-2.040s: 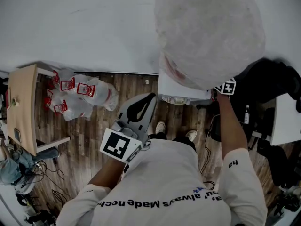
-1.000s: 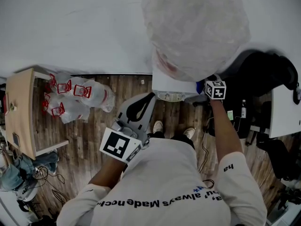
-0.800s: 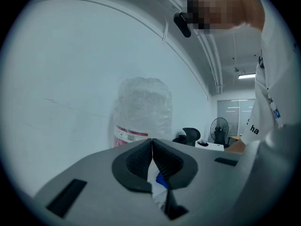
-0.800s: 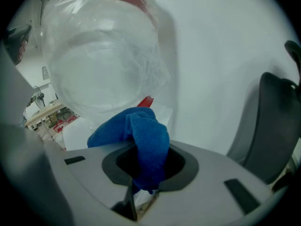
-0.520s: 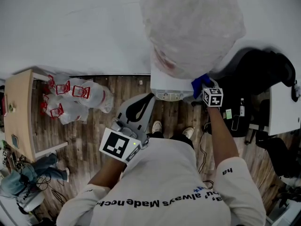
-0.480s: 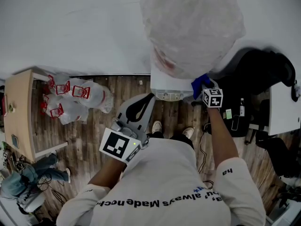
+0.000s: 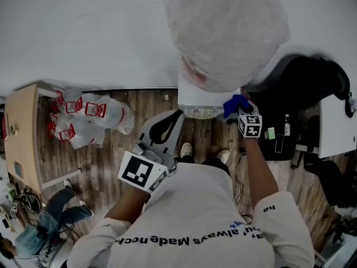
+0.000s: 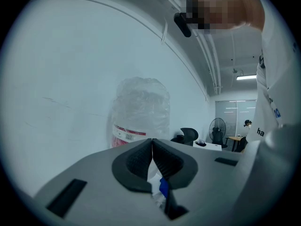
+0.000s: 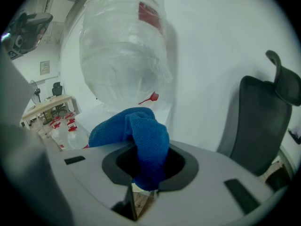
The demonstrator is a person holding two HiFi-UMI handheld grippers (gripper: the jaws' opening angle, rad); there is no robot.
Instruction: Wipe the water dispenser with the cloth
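The white water dispenser [image 7: 203, 96] stands against the wall, topped by a big bottle wrapped in clear plastic [image 7: 226, 32]. My right gripper [image 7: 241, 111] is shut on the blue cloth [image 7: 233, 103], which lies against the dispenser's front right corner. In the right gripper view the cloth [image 9: 138, 133] bulges out of the jaws, below the bottle [image 9: 122, 51]. My left gripper [image 7: 177, 116] hangs shut and holding nothing, out in front of the dispenser. In the left gripper view its tips [image 8: 152, 142] meet, with the bottle [image 8: 141, 109] beyond them.
A black office chair [image 7: 312, 85] stands just right of the dispenser, large in the right gripper view [image 9: 261, 121]. Plastic bags with red print [image 7: 92, 113] lie on the wood floor at left, beside a wooden table [image 7: 22, 133]. A white table [image 7: 337, 133] is at right.
My right gripper has moved left and toward me along the dispenser's right side, and the blue cloth has come into sight at the front corner. The left gripper has not moved.
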